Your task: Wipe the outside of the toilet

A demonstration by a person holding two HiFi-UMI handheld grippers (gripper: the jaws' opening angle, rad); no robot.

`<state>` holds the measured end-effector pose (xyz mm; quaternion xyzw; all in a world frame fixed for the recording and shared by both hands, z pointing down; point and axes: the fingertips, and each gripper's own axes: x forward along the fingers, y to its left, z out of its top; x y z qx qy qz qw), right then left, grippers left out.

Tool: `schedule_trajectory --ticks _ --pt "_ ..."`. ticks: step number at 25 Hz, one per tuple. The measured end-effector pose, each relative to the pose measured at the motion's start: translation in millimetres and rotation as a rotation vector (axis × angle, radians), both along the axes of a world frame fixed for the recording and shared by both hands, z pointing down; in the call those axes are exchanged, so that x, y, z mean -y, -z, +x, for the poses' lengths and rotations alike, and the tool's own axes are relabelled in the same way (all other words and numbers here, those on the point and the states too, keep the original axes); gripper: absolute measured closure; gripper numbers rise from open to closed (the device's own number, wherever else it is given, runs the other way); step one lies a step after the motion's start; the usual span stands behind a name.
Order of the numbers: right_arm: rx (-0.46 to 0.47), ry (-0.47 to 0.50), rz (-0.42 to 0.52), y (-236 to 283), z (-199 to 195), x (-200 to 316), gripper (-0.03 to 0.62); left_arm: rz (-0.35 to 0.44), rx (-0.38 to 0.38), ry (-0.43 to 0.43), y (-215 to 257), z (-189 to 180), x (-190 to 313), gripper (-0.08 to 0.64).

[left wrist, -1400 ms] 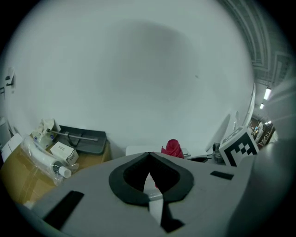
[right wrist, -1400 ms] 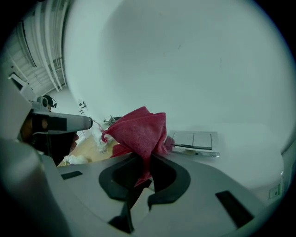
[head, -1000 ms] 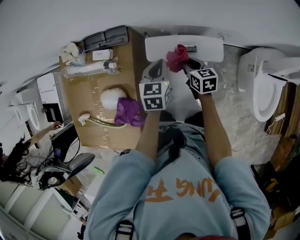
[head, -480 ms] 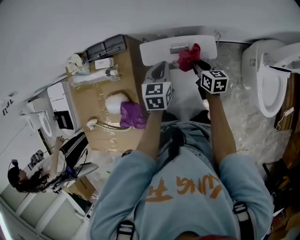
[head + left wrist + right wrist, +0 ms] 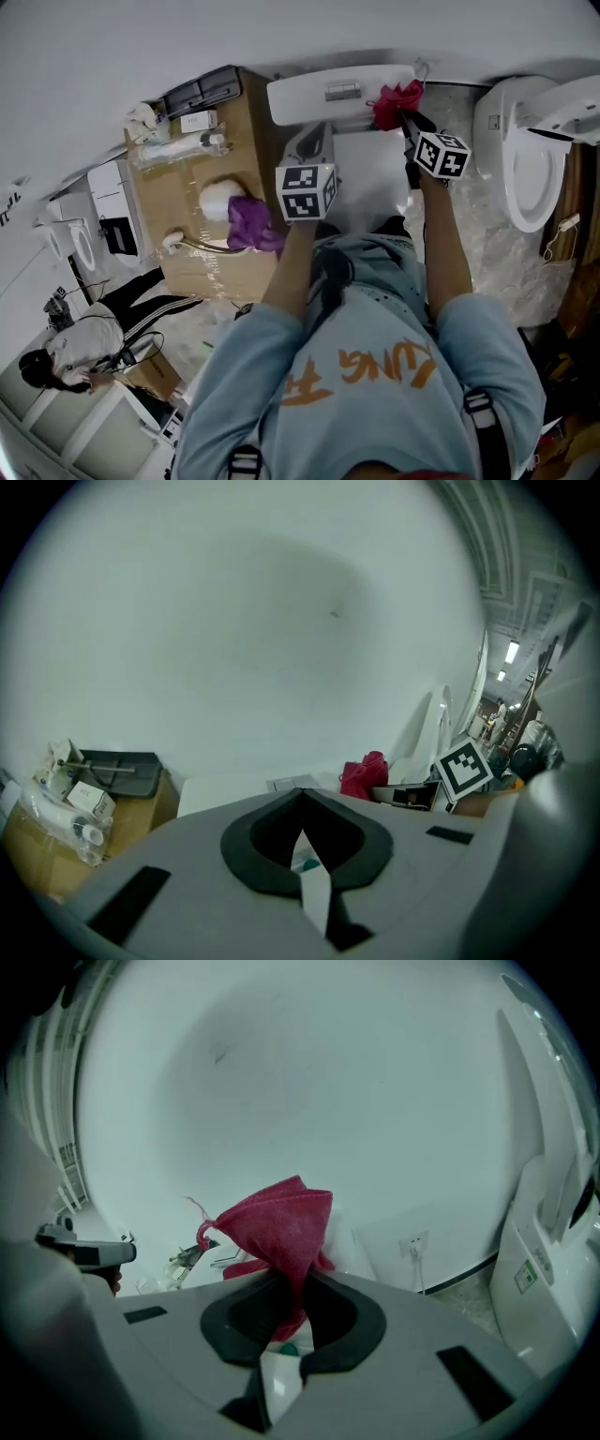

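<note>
The person stands over the toilet (image 5: 309,101), facing its white tank, with a gripper in each hand. The right gripper (image 5: 298,1288) has its jaws clamped on a red cloth (image 5: 277,1222). The cloth bunches up ahead of that gripper's tips and sits at the right end of the tank lid, against the white wall. In the right gripper view a wall socket (image 5: 412,1241) shows low on the wall, to the right of the cloth.

The left gripper (image 5: 302,803) is pinched together with nothing between its jaws. It points at the middle of the tank, just short of it, and the red cloth lies ahead and to its right. To the left of this gripper is a brown tabletop (image 5: 183,173) with a purple cloth (image 5: 246,223) on its near edge. A second toilet (image 5: 520,159) stands well to the right of the right gripper.
</note>
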<state>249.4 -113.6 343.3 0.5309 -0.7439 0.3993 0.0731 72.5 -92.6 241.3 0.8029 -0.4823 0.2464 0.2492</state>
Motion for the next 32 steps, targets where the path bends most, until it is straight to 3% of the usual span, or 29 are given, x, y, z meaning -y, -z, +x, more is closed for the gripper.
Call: schedule_trajectory --ticks 5,9,15,21,28,32 --pt "-0.065 -0.108 -0.006 2 33 -5 0.528 0.024 0.017 0.053 14 -17 -13 0.535" --pt "0.070 -0.141 0.060 27 41 -12 0.528 0.035 0.013 0.099 18 -25 -27 0.535" --pt "0.079 0.003 0.166 70 9 -38 0.528 0.040 -0.028 0.160 19 -22 -59 0.535" --pt "0.049 0.173 0.177 76 -29 -77 0.526 0.032 -0.072 0.245 8 -28 -98 0.535" --pt "-0.065 0.484 0.188 63 -89 -110 0.526 0.016 -0.123 0.498 -27 -88 -136 0.535" --pt "-0.091 0.556 0.176 50 -113 -131 0.526 0.014 -0.166 0.588 -43 -102 -157 0.535"
